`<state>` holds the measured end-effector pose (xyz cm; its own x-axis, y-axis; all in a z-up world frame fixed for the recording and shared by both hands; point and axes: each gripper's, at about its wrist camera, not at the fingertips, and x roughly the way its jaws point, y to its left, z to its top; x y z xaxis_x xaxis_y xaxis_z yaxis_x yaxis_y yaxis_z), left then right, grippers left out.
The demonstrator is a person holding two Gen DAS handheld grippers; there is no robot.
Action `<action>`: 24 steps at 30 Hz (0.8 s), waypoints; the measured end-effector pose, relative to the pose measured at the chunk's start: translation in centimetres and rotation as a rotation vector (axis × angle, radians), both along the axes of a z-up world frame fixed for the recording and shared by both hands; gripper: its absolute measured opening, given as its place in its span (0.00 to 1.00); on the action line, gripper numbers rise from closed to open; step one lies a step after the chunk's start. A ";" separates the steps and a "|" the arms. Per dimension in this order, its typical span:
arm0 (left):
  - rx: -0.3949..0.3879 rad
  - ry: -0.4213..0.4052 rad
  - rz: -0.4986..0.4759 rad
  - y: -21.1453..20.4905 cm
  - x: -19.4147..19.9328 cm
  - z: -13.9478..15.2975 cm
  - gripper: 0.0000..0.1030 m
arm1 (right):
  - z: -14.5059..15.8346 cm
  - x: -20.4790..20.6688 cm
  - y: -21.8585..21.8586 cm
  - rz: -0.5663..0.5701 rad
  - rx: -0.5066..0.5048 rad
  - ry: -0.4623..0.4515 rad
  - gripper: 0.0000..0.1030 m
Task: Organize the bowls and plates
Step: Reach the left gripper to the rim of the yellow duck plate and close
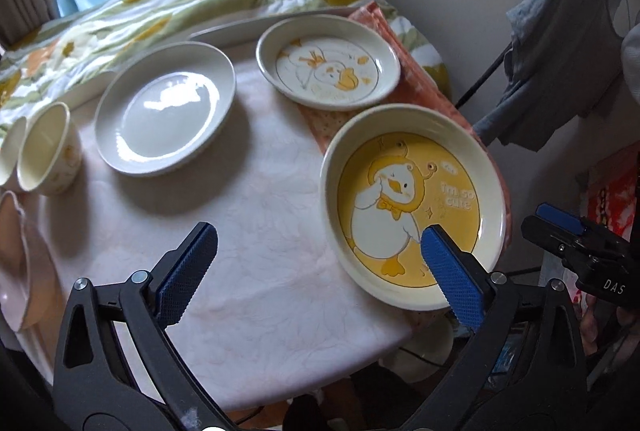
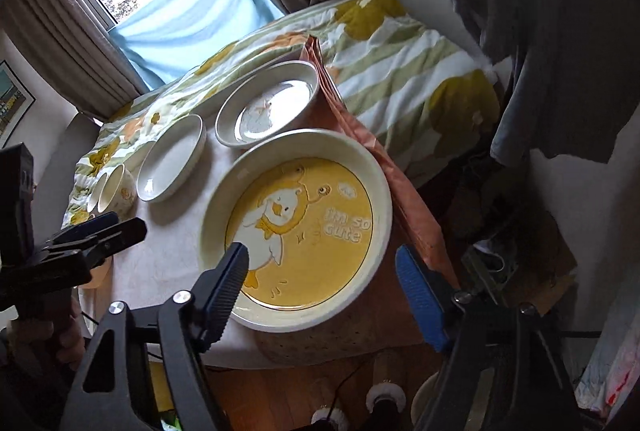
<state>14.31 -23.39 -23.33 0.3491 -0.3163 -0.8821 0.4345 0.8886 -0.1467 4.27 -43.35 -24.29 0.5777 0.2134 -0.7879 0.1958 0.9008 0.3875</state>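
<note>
A yellow duck plate (image 1: 412, 207) (image 2: 298, 227) lies at the table's near right edge. A smaller white duck plate (image 1: 328, 65) (image 2: 268, 107) lies behind it. A plain white plate (image 1: 166, 113) (image 2: 172, 157) lies to the left. Two cream cups (image 1: 48, 151) (image 2: 116, 189) lie on their sides at far left. My left gripper (image 1: 316, 271) is open above the table, its right finger over the yellow plate's near rim. My right gripper (image 2: 320, 279) is open, with its jaws on either side of the yellow plate's near rim without touching it.
A pink bowl (image 1: 20, 263) sits at the left edge. An orange cloth (image 1: 404, 43) (image 2: 400, 191) lies under the duck plates. A floral quilt (image 1: 160, 3) (image 2: 400, 63) lies behind the round table (image 1: 260, 231). Clothes (image 1: 560, 63) hang at right.
</note>
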 end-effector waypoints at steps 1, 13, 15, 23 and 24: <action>0.003 0.020 0.001 -0.5 0.3 -1.0 0.95 | -1.0 0.3 -0.5 0.014 0.022 0.011 0.61; 0.016 0.142 0.035 -2.9 2.6 -6.6 0.39 | -5.9 4.2 -3.3 0.108 0.082 0.071 0.22; 0.014 0.157 0.040 -2.8 2.8 -6.8 0.24 | -6.0 4.6 -3.6 0.116 0.078 0.074 0.18; 0.026 0.148 0.061 -2.9 3.1 -7.0 0.16 | -6.5 5.5 -3.5 0.157 0.035 0.073 0.13; 0.032 0.145 0.061 -3.0 3.1 -7.0 0.16 | -6.4 5.5 -3.4 0.162 0.027 0.075 0.13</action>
